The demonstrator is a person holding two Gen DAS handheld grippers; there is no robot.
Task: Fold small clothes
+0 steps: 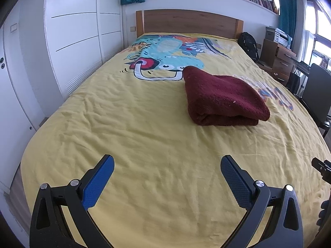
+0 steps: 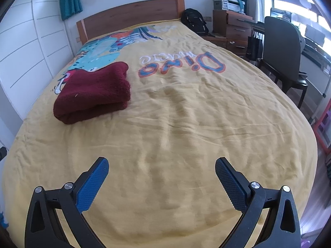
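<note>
Maroon garment (image 1: 224, 97), 1 pc, lies folded on yellow bedspread (image 1: 124, 128), mid-bed below the dino print, probably parked there as done. Left gripper (image 1: 167, 180) near bed foot, jaws wide, empty. Right gripper (image 2: 162, 180) likewise wide, empty, garment well beyond both. 2 grippers total.

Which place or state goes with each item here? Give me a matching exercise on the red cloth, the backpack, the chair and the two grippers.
Things:
1. dark red cloth
2. black backpack
3. dark chair
4. left gripper and right gripper

Places or states:
A. on the floor to the right of the bed
B. folded, lying on the yellow bedspread
C. open, holding nothing
D. beside the wooden headboard

Pairs: 1-B, 2-D, 3-A, 4-C
</note>
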